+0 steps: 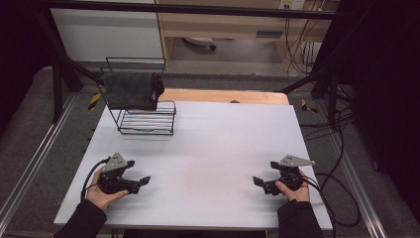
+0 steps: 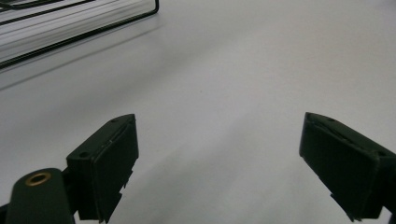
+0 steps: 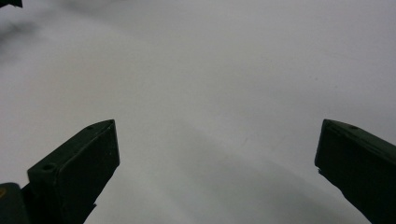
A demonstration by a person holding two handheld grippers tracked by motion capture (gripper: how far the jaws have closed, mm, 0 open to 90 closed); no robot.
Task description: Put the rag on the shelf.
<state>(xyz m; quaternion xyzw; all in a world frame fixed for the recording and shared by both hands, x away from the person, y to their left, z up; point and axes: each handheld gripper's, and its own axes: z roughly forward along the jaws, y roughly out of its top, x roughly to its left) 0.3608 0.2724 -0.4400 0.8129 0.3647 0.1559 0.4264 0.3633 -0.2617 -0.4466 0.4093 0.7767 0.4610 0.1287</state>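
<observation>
left gripper (image 1: 140, 181): jaws spread, empty, near table (image 1: 213, 144) edge | right gripper (image 1: 261, 182): jaws spread, empty | dark grey cloth (image 1: 130, 90): draped over black wire rack (image 1: 143, 116), far-left, well apart from both

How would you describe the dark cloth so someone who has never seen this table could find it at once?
Start at the white table and look to its far left corner, where a black wire rack stands. The dark grey cloth hangs draped over the rack's upper rail. It is the one soft thing on the table, well away from the left gripper and right gripper, both open near the front edge.
</observation>
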